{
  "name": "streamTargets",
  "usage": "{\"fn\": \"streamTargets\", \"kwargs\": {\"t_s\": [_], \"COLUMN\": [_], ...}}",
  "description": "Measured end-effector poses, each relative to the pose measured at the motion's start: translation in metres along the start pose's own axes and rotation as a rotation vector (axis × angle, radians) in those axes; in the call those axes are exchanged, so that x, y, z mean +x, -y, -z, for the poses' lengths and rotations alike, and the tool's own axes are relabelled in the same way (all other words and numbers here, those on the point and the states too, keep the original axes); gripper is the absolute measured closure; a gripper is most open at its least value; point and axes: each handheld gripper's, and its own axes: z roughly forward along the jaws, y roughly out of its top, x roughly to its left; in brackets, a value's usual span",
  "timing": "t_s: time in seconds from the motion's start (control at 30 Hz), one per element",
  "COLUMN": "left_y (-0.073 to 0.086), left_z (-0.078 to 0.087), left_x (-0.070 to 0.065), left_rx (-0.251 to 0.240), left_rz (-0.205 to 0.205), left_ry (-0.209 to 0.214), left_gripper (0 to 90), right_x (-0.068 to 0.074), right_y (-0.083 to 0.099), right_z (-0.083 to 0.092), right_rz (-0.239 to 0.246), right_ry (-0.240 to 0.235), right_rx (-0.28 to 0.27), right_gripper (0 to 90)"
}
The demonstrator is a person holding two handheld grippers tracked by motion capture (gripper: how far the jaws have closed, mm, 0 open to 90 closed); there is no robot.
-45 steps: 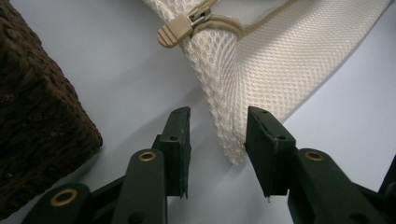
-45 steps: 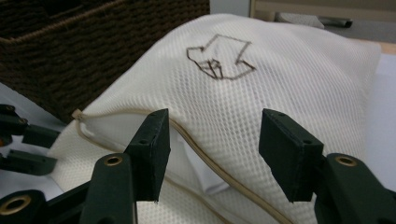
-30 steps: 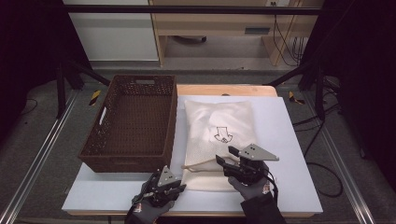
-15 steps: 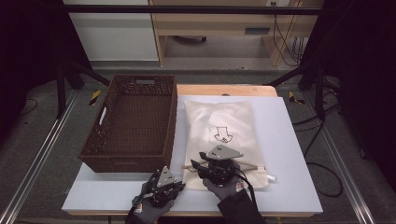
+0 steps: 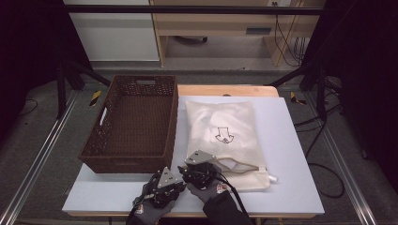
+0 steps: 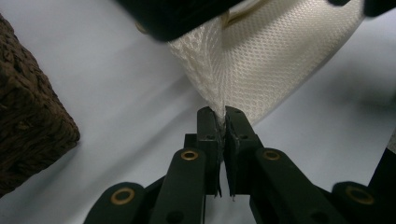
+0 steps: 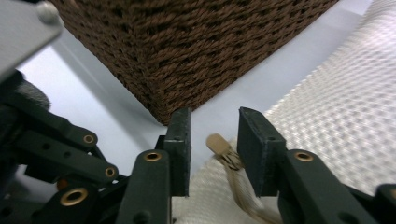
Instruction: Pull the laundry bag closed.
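Pinching a fold of the white mesh laundry bag (image 6: pixel 261 60) at its near corner, the left gripper (image 6: pixel 220 116) has its jaws pressed together on the fabric, which rises taut out of them. The bag lies flat on the white table (image 5: pixel 291 187), just beside the brown woven basket (image 5: pixel 131 122), its zipper end toward the person. In the high view the left gripper (image 5: pixel 165 180) sits at the table's front edge, with the right gripper (image 5: pixel 197 169) touching distance from it at the bag's corner.

The right gripper (image 7: pixel 214 140) has just been closing its jaws; they stand about half open, with the tan zipper pull (image 7: pixel 219 147) between the pads but not yet pressed by either. The pull lies off-centre and angled, with its tape trailing below.

What worries me is that small tab. It looks thin and slick, so if the jaws close a touch too high or skewed, it could flick out sideways and the pads would meet on nothing, or on mesh alone. Catching mesh with the tab would likely jam the zipper when pulled. The left grip holds only a thin fold; a hard tug along the zipper could slide the mesh free and let the whole bag drag across the smooth table toward the basket corner (image 7: pixel 163 112).
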Motion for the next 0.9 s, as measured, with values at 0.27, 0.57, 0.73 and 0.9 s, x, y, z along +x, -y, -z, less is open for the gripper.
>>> {"fn": "streamTargets", "kwargs": {"t_s": [0.27,0.57,0.73,0.9], "left_y": [0.000,0.000,0.000,0.000], "left_z": [0.000,0.000,0.000,0.000], "left_x": [-0.001,-0.001,-0.001,-0.001], "left_rx": [-0.004,-0.002,-0.004,-0.003], "left_rz": [-0.002,-0.005,-0.003,-0.004], "left_ry": [-0.003,-0.004,-0.004,-0.005], "left_gripper": [84.8,84.8,84.8,84.8], "right_x": [0.004,0.003,-0.003,-0.005], "right_y": [0.009,0.013,0.010,0.006], "right_z": [-0.018,-0.021,-0.009,0.002], "right_rz": [0.030,0.052,0.012,-0.015], "right_ry": [0.070,0.134,0.105,0.069], "right_rx": [0.026,0.051,0.022,0.005], "right_gripper": [59.4,78.7,80.5,80.6]}}
